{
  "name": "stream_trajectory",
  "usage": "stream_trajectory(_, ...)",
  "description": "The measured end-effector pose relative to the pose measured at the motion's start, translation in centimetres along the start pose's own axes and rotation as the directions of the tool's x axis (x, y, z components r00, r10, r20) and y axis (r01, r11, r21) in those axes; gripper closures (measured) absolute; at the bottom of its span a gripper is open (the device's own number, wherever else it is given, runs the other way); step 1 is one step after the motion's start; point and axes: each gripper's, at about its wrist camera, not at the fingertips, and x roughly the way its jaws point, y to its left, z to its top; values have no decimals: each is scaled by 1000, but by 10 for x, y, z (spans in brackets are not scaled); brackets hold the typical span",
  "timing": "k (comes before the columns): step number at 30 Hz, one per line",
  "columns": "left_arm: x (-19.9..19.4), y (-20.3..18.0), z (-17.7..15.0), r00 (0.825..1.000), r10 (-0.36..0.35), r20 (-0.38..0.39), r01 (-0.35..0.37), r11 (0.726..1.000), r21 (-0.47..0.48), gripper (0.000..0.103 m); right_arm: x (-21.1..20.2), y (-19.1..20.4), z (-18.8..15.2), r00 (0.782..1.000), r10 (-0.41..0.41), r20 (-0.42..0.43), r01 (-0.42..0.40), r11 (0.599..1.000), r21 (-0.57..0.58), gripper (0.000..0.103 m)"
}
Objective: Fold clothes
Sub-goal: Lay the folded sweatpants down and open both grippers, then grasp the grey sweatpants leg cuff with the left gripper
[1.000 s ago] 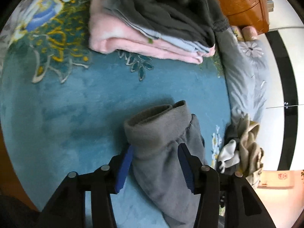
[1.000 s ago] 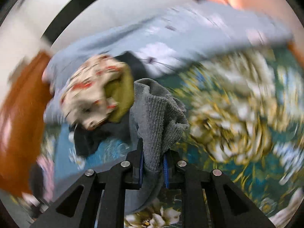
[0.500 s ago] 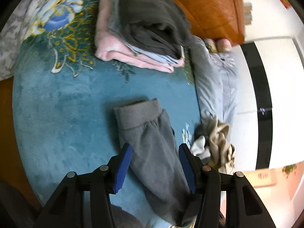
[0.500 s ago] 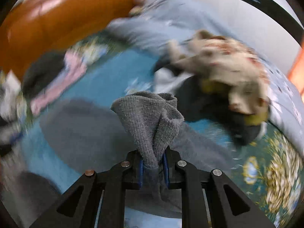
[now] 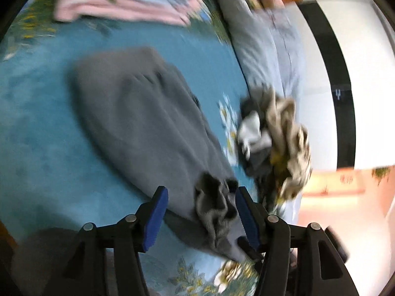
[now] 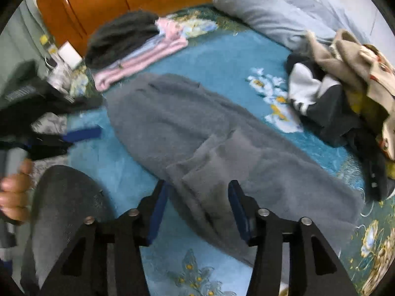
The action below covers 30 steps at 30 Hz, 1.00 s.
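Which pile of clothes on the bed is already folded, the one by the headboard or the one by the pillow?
The folded stack by the wooden headboard: pink, pale blue and dark grey layers lie flat. The pile by the pillow is crumpled.

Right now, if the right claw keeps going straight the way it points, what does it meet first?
Most likely the grey trousers lying flat on the blue bedspread. The right claw is opening, and the folded-over grey cloth already lies between its pads, apparently untouched. Depth is hard to judge.

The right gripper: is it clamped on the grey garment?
No, the right gripper jaws are opening, and the grey garment lies loose between its pads.
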Motion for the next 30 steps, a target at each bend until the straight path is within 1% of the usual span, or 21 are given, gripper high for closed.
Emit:
stream_trajectory(2, 28, -5, -8, 998, -1, -68, 1, 1000, -4, 39, -6, -24, -7, 1000, -19, 2, 18, 997, 69, 46)
stream_trajectory(4, 45, -9, -16, 994, -35, -105, 33, 999, -19, 39, -9, -47, -17, 1000, -29, -3, 29, 991, 132, 45)
stream_trajectory(5, 53, -11, -20, 991, -59, -120, 55, 998, -29, 36, -11, -62, -25, 999, -40, -9, 41, 984, 171, 45)
stream_trajectory(6, 60, -13, -22, 989, -66, -131, 62, 998, -33, 31, -12, -72, -31, 999, -47, -14, 49, 980, 191, 45)
stream_trajectory(8, 69, -18, -26, 988, -50, -145, 48, 999, -15, 30, -16, -89, -44, 998, -66, -26, 70, 972, 223, 45)
stream_trajectory(10, 75, -23, -30, 988, -32, -148, 34, 999, 11, 31, -20, -97, -52, 997, -76, -34, 82, 969, 232, 45)
stream_trajectory(11, 76, -27, -30, 990, -27, -139, 31, 999, 26, 32, -21, -101, -56, 996, -79, -36, 86, 969, 233, 45)
stream_trajectory(12, 78, -32, -30, 992, -6, -130, 12, 999, 46, 33, -20, -104, -59, 996, -79, -40, 87, 969, 233, 45)
stream_trajectory(13, 80, -37, -30, 992, 21, -121, -13, 998, 68, 36, -19, -106, -62, 996, -80, -46, 89, 968, 233, 45)
stream_trajectory(14, 82, -41, -30, 992, 48, -113, -38, 995, 90, 46, -18, -108, -65, 995, -81, -52, 91, 968, 234, 45)
stream_trajectory(15, 84, -46, -30, 992, 75, -103, -64, 992, 111, 63, -18, -111, -67, 995, -79, -54, 90, 967, 239, 45)
stream_trajectory(17, 91, -54, -31, 983, 160, -91, -145, 977, 154, 83, -18, -117, -70, 996, -72, -54, 84, 963, 256, 45)
stream_trajectory(19, 91, -65, -35, 981, 187, -56, -173, 964, 201, 85, -19, -125, -73, 996, -71, -51, 82, 958, 274, 45)
stream_trajectory(20, 90, -74, -37, 987, 152, -59, -136, 967, 214, 86, -21, -128, -75, 996, -76, -48, 86, 956, 281, 45)
stream_trajectory(22, 88, -95, -39, 995, 50, -83, -29, 972, 232, 86, -24, -136, -78, 995, -86, -43, 95, 951, 294, 45)
stream_trajectory(23, 85, -114, -41, 993, -42, -108, 67, 968, 243, 86, -28, -142, -80, 995, -97, -40, 104, 947, 303, 46)
stream_trajectory(24, 81, -133, -44, 981, -137, -134, 167, 953, 252, 86, -31, -147, -83, 993, -109, -37, 115, 943, 314, 45)
stream_trajectory(25, 77, -151, -46, 961, -227, -160, 262, 930, 257, 86, -34, -153, -85, 992, -124, -38, 130, 937, 324, 45)
stream_trajectory(28, 58, -176, -44, 903, -389, -184, 427, 863, 272, 86, -51, -175, -93, 982, -186, -33, 185, 914, 361, 45)
stream_trajectory(29, 58, -168, -41, 924, -344, -168, 380, 876, 297, 86, -57, -183, -96, 979, -204, -26, 198, 904, 378, 45)
stream_trajectory(30, 61, -155, -38, 954, -264, -142, 297, 897, 327, 86, -64, -190, -99, 975, -221, -19, 210, 895, 394, 45)
